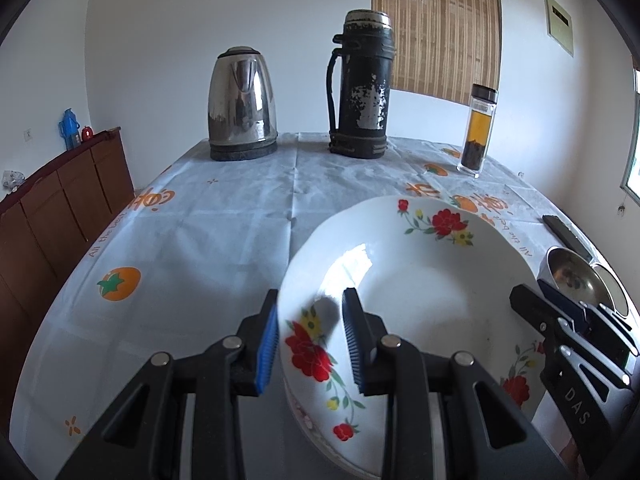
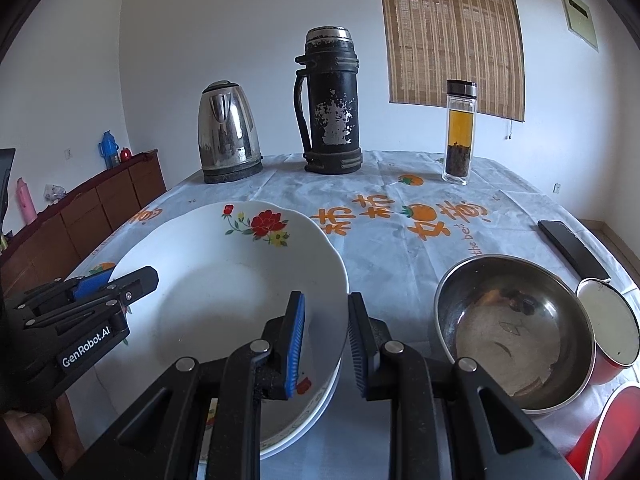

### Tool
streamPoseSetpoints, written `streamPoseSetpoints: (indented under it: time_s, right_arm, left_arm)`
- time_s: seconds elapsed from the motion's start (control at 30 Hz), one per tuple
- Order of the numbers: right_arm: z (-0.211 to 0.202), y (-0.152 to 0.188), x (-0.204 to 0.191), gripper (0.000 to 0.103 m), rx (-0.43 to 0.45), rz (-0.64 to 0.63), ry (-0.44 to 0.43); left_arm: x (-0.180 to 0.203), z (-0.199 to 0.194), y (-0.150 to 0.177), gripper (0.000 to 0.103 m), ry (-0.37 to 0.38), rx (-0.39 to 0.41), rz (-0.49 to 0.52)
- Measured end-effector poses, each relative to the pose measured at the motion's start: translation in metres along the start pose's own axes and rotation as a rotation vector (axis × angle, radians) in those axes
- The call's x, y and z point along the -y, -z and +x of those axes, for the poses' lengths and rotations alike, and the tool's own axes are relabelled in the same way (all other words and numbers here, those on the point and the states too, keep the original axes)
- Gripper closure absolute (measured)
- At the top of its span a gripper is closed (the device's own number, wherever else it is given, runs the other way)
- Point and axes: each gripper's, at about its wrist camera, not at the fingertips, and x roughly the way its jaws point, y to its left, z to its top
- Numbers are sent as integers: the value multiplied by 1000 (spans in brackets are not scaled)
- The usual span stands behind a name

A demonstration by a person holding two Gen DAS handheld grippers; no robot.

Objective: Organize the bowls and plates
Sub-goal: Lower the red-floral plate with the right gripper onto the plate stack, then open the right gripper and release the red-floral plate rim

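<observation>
A white floral plate [image 1: 420, 280] rests on another floral plate beneath it, whose rim shows at the near edge [image 1: 304, 420]. My left gripper [image 1: 310, 340] straddles the top plate's left rim, jaws open, one finger outside and one inside. My right gripper [image 2: 326, 340] straddles the same plate's [image 2: 224, 280] right rim, jaws open. Each gripper shows in the other's view: the right one [image 1: 560, 312] and the left one [image 2: 116, 284]. A steel bowl [image 2: 516, 328] sits right of the plates, beside a red enamel cup [image 2: 608, 328].
At the table's far side stand a steel kettle [image 1: 242, 104], a worn black thermos [image 1: 362, 84] and a tea bottle [image 1: 478, 132]. A black phone [image 2: 572, 248] lies at the right edge. A red item [image 2: 608, 436] sits near right. A wooden cabinet [image 1: 60, 208] stands left.
</observation>
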Motion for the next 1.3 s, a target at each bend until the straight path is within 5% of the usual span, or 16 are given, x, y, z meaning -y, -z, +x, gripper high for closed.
streamPoseSetpoints:
  time_s: [1.3]
  right_arm:
    - [19,-2,-4,78,-91,-27,25]
  left_arm:
    - [-1,19,8,75,-16,-105,35]
